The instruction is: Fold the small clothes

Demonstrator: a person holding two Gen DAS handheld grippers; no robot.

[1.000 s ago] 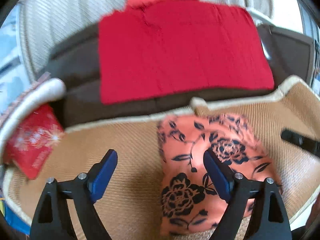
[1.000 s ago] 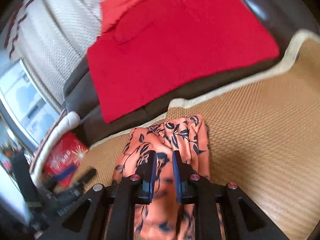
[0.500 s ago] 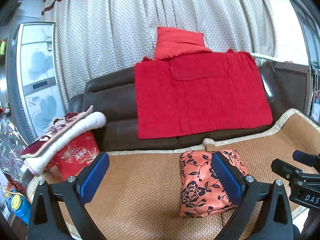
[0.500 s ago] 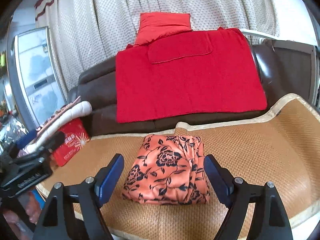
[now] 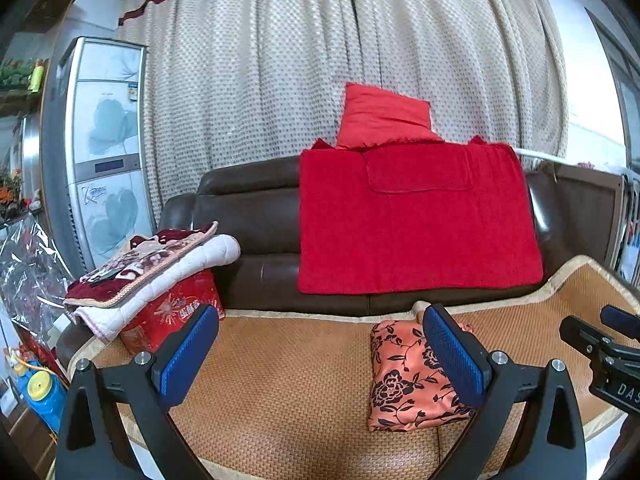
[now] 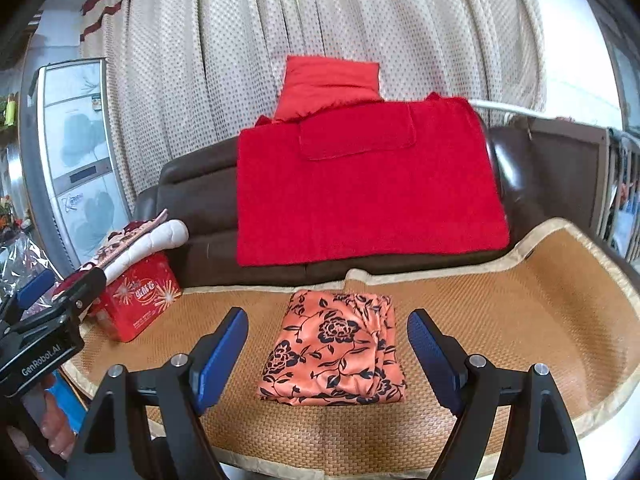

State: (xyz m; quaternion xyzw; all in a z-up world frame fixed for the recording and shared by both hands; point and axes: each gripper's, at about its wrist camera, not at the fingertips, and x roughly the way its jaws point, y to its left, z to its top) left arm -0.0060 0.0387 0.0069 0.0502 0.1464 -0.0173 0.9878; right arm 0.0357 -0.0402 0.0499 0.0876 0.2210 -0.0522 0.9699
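Left gripper [image 6: 40, 344] reads "GenRobot.AI"; red box [image 6: 136, 300] bears unreadable characters

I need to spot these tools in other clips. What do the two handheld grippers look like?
Both the left gripper and the right gripper have black angular frames with silver bolts and blue textured pads. White lettering reading GenRobot.AI marks the left gripper's black body.

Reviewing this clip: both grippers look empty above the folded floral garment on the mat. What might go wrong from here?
1. The floral garment is a loose folded bundle with layered edges showing on one side; any nudge may well undo the fold.
2. The left gripper and right gripper hang open close together, so they might bump each other.
3. The woven mat dips at its near edge, so the bundle could slide.
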